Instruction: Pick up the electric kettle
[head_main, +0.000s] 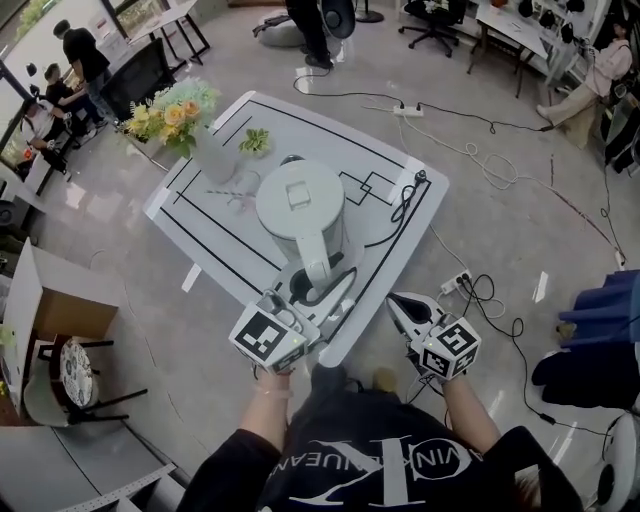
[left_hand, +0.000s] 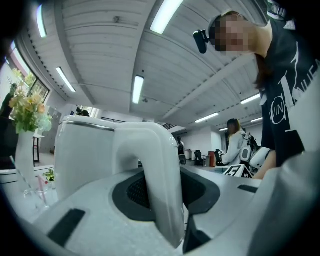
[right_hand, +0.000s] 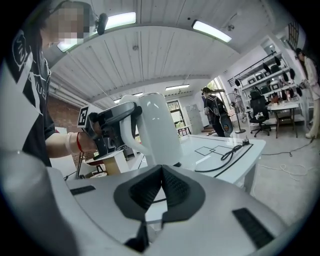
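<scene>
A white electric kettle (head_main: 300, 205) with a square lid stands over the middle of the white table (head_main: 215, 232). Its curved handle (head_main: 318, 265) points toward me. My left gripper (head_main: 322, 290) is shut on that handle, and in the left gripper view the handle (left_hand: 160, 175) runs down between the dark pads in front of the kettle body (left_hand: 85, 155). The right gripper view shows the kettle (right_hand: 155, 125) held from the left by the left gripper (right_hand: 115, 125). My right gripper (head_main: 397, 303) hangs just off the table's near right edge, shut (right_hand: 161, 172) with nothing in it.
A white vase (head_main: 215, 152) with yellow flowers (head_main: 175, 108) and a small green sprig (head_main: 255, 140) stand at the table's far left. A coiled black cord (head_main: 405, 200) lies at the right of the table. Cables and a power strip (head_main: 455, 283) are on the floor to the right.
</scene>
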